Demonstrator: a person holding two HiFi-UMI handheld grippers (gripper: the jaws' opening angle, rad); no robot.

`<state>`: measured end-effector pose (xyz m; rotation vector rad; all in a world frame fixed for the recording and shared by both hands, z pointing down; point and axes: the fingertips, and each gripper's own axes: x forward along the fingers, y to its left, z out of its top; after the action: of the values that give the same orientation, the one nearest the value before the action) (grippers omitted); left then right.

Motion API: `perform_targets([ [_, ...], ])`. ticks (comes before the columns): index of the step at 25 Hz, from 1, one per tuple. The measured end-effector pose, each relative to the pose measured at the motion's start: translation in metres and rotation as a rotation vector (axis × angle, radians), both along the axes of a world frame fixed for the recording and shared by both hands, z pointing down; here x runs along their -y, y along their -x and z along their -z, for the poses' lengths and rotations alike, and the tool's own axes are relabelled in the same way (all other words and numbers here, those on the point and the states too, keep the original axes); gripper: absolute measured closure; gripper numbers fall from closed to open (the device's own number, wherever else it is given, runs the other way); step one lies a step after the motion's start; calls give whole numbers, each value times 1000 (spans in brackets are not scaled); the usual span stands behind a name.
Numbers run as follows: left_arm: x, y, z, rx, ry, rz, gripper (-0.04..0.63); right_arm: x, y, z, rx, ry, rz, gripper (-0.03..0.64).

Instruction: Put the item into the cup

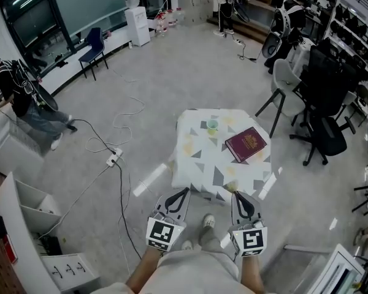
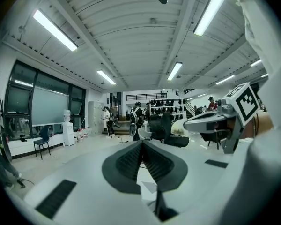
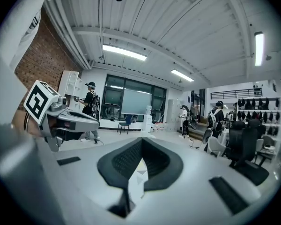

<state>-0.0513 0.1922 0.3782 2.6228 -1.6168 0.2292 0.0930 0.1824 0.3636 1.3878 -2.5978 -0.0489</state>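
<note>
A small green cup (image 1: 212,127) stands near the far edge of a small table (image 1: 196,167) covered with a white cloth printed with grey triangles. A dark red book (image 1: 246,144) lies on the table's right side. I cannot make out any other small item on the cloth. My left gripper (image 1: 185,192) and right gripper (image 1: 236,196) are held side by side close to my body, just short of the table's near edge. Both point toward the table. In the left gripper view the left gripper (image 2: 141,142) is shut and empty, and in the right gripper view the right gripper (image 3: 141,140) is too.
Cables and a power strip (image 1: 113,158) lie on the floor left of the table. Office chairs (image 1: 322,127) crowd the right side. A person (image 1: 18,97) stands at far left. A white shelf unit (image 1: 30,225) is at lower left.
</note>
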Motion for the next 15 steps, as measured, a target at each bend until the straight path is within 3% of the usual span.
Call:
perform_targets([
  [15, 122, -27, 6, 32, 16, 99, 584, 134, -16, 0, 37, 18, 120, 612],
])
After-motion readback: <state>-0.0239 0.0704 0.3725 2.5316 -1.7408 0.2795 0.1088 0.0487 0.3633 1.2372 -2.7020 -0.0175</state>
